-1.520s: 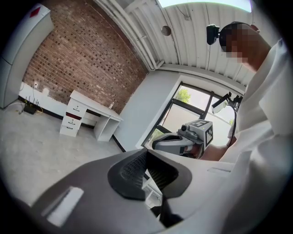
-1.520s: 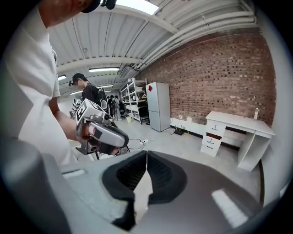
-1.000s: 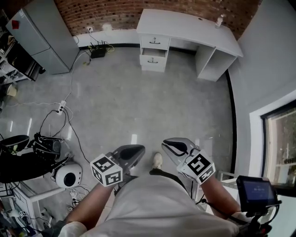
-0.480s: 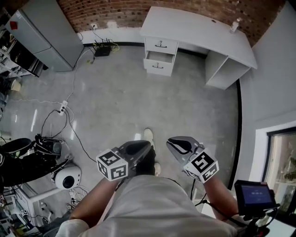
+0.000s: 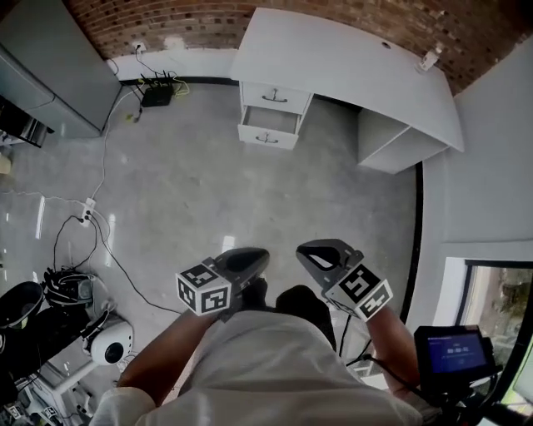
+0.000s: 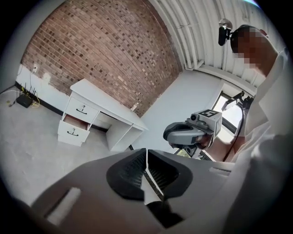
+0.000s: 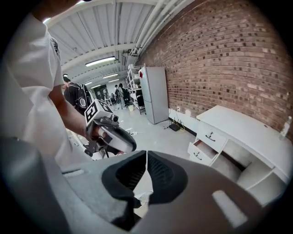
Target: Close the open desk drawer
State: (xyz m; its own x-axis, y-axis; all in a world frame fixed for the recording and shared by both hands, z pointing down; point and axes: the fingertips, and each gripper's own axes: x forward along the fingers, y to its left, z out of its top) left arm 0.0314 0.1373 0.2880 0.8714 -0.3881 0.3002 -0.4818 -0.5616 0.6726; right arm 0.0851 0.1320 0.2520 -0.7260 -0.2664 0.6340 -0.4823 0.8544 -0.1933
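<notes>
— across the floor, by the brick wall: desk drawer (image 5: 267, 129) stands open under the tabletop (image 5: 350, 66), well apart from both claws. which step?
— approach only. next: walk up, push its front flush. left claw (image 5: 250, 260) has just been opening a hair, nothing between; right claw (image 5: 321, 254) pressed together, empty. desk nearer than a second ago.

White lower desk drawer (image 5: 267, 133), half open

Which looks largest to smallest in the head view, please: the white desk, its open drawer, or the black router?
1. white desk
2. open drawer
3. black router
All three sit along the brick wall, so nearness barely skews this order.
</notes>
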